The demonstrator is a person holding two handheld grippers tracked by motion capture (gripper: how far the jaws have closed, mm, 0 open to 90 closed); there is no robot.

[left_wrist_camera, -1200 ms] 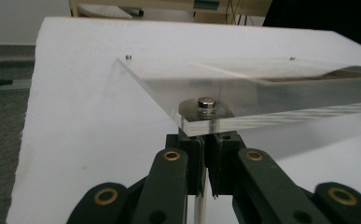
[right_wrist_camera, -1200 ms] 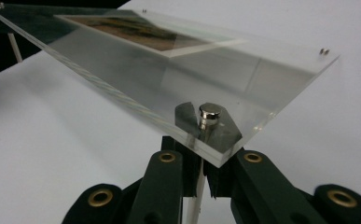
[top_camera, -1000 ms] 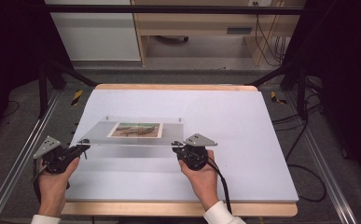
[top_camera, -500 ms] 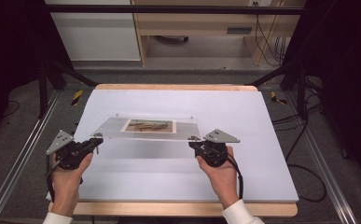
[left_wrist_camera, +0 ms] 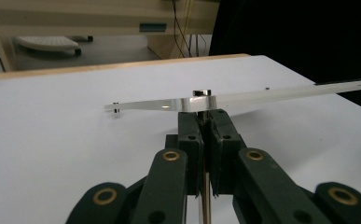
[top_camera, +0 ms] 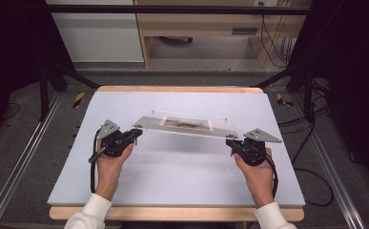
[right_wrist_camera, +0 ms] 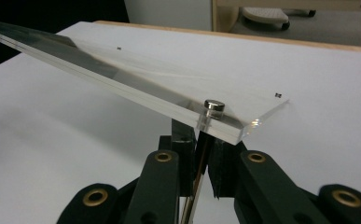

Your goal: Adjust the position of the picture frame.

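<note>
A clear acrylic frame [top_camera: 149,121] with a small picture [top_camera: 186,123] in it hangs above the white tabletop [top_camera: 172,176], tilted, between my two grippers. My left gripper [top_camera: 137,134] holds it at its near-left corner and my right gripper [top_camera: 230,143] at its near-right corner. In the left gripper view the jaws [left_wrist_camera: 205,122] are shut on a thin metal pin under the plate [left_wrist_camera: 271,95], below a round stud [left_wrist_camera: 202,93]. The right gripper view has its jaws [right_wrist_camera: 197,135] shut on a like pin beneath the plate [right_wrist_camera: 122,74] and its stud [right_wrist_camera: 214,106].
The white board lies on a wooden table edge [top_camera: 172,213]. Metal rails [top_camera: 25,157] run along both sides on the grey floor. Black frame posts [top_camera: 44,81], cables [top_camera: 311,181] and a wooden cabinet [top_camera: 196,28] stand beyond the far edge.
Both hands have carried the frame to the right across the table, and a little farther from the person. Both grips stay the same.
</note>
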